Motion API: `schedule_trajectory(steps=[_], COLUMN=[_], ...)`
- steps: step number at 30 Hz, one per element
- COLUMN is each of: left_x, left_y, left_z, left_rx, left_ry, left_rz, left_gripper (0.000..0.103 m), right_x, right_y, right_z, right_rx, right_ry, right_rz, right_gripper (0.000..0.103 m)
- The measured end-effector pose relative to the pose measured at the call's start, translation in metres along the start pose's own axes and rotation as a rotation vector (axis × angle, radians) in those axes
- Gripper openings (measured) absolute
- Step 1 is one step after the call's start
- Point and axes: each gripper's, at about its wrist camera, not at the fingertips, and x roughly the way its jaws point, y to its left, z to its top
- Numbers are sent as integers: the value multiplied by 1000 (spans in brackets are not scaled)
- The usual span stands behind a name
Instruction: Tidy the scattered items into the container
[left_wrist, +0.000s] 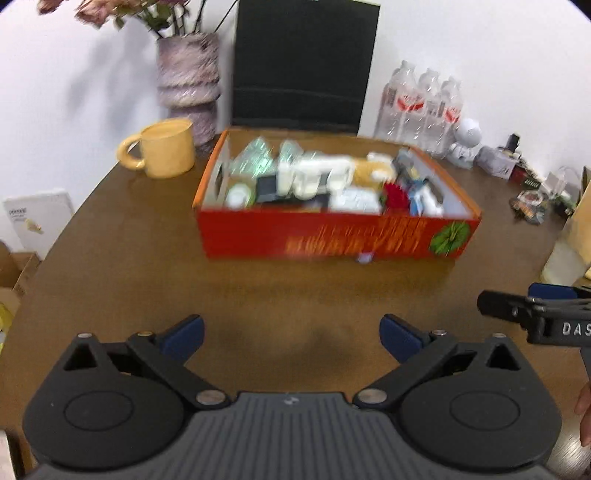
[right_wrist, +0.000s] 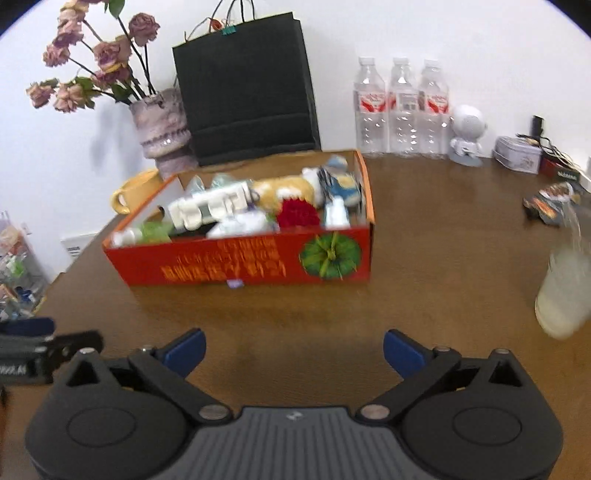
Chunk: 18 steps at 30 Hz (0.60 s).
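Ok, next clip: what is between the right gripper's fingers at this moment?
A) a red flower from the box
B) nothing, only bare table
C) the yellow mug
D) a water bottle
B: in the right wrist view the right gripper stands wide open with only the brown table showing between its blue fingers; the red box sits farther back, already full.

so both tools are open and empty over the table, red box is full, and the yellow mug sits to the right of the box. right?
Not quite: the yellow mug sits left of the red box, by the vase, as the left wrist view shows. The rest holds: left tool and right tool are open and empty over the table, and the box is full.
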Motion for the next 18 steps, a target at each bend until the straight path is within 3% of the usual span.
schedule_trajectory(steps=[5, 8, 12, 18], left_x=[22, 33, 33, 38], left_y=[-9, -21, -25, -26], left_z=[-34, -44, -49, -53], left_rx=[57, 109, 118, 99], left_ry=[-1, 3, -48, -99], left_rz=[59, 120, 123, 128], left_gripper=[103, 103, 103, 103], right_x=[19, 27, 31, 35], right_y=[10, 19, 25, 28], right_z=[-34, -45, -53, -54], right_rx=[17, -36, -74, -96], right_ry=[31, 19, -15, -27], right_rz=[65, -18, -114, -120], right_gripper=[103, 103, 103, 103])
